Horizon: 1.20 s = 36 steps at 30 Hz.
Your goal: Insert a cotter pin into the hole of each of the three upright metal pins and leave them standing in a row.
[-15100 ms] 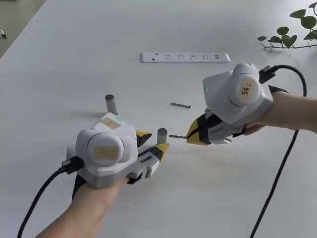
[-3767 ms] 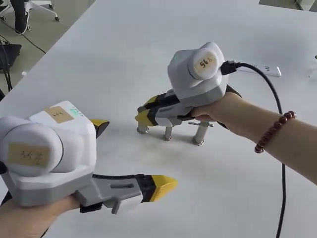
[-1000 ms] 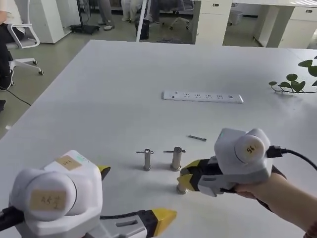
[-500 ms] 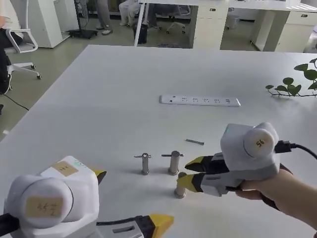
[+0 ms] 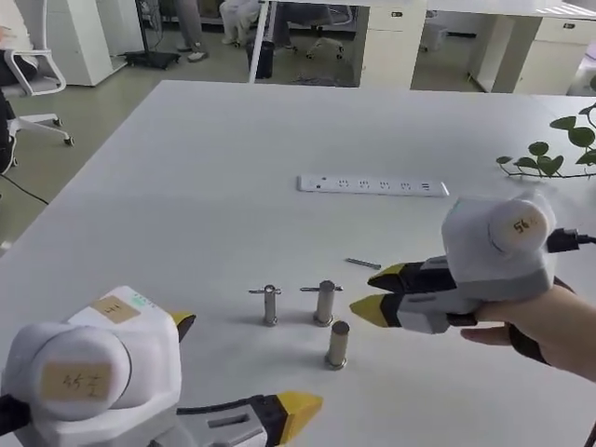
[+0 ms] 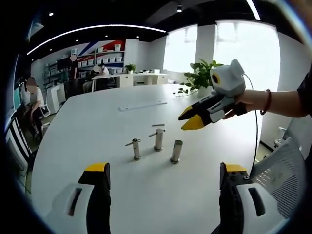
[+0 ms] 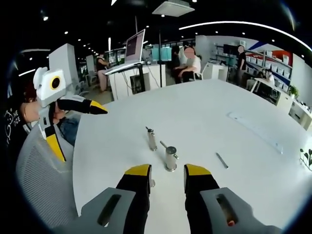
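Where the work stands: on the broad white table (image 5: 168, 168), mid head view, upright and close together.
Already pinned: the slim silver metal left pin (image 5: 269, 307) has a thin cotter pin (image 5: 256, 291) crosswise through its top; the stouter silver middle pin (image 5: 324, 304), just beside it at 3 o'clock, has one likewise.
Not yet pinned: the plain silver cylindrical bare pin (image 5: 337, 345) stands at 5 o'clock of the middle pin, nearer the person, out of line, nothing through it.
Spare part: the thin grey loose cotter pin (image 5: 363, 264) lies flat at 1 o'clock of the middle pin, apart from all three.
Right tool: the white-bodied right gripper (image 5: 377, 292) with black jaws and yellow tips hangs in the air at 3 o'clock of the pins, pointing at them; its jaws are slightly apart and grip nothing.
Left tool: the matching white, yellow-tipped left gripper (image 5: 243, 361) sits at 7 o'clock, low in the head view; its jaws are spread wide and empty, all three pins beyond them in the left gripper view.
Background: a long white power strip (image 5: 371, 185) lies at 12 o'clock, well apart; a green leafy plant (image 5: 549, 154) trails at 2 o'clock.
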Motion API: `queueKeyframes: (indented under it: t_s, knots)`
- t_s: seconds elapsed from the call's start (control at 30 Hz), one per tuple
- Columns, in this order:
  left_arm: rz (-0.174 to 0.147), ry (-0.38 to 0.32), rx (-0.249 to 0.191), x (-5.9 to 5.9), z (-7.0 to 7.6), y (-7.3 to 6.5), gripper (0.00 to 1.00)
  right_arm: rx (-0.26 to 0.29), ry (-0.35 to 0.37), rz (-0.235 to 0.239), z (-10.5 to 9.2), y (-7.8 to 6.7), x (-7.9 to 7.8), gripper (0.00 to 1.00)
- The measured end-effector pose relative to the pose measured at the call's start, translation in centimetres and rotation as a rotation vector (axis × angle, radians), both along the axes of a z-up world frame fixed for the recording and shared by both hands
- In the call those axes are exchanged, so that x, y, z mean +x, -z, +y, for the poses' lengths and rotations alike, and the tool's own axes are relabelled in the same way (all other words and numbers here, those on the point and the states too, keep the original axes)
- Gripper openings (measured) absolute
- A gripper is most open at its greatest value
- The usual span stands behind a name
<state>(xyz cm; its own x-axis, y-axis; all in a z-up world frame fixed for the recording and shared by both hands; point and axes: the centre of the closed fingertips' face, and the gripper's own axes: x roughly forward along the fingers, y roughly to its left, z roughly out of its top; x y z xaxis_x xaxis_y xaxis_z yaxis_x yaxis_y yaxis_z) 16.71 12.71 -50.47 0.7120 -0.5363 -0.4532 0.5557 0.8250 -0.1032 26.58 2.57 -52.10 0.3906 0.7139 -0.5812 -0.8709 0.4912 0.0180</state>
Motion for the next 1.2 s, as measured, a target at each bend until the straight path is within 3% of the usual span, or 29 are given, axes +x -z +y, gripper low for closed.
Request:
queueKeyframes:
  t_s: [0.1,0.17,0.3,0.4,0.8,1.2]
  knots:
    - [-0.011,0.016,0.007,0.0,0.0,0.0,0.94,0.002,0.089,0.041,-1.0,0.3,1.2,0.21]
    - [-0.015,0.020,0.017,0.0,0.1,0.1,0.95,-0.020,0.100,0.025,-1.5,0.7,2.1,0.20]
    - [-0.009,0.012,0.003,0.2,0.2,0.2,0.94,-0.023,0.165,0.049,-2.5,1.4,3.8,0.19]
    - [-0.014,-0.003,-0.010,0.6,0.5,0.3,0.90,-0.073,0.208,0.067,-3.5,2.5,5.2,0.18]
    - [-0.015,-0.042,-0.006,1.3,1.5,1.1,0.86,-0.112,0.214,0.072,-4.0,4.7,8.5,0.15]
    - [-0.008,-0.062,-0.010,2.2,1.8,1.5,0.85,-0.105,0.237,0.085,-3.7,7.0,11.3,0.16]
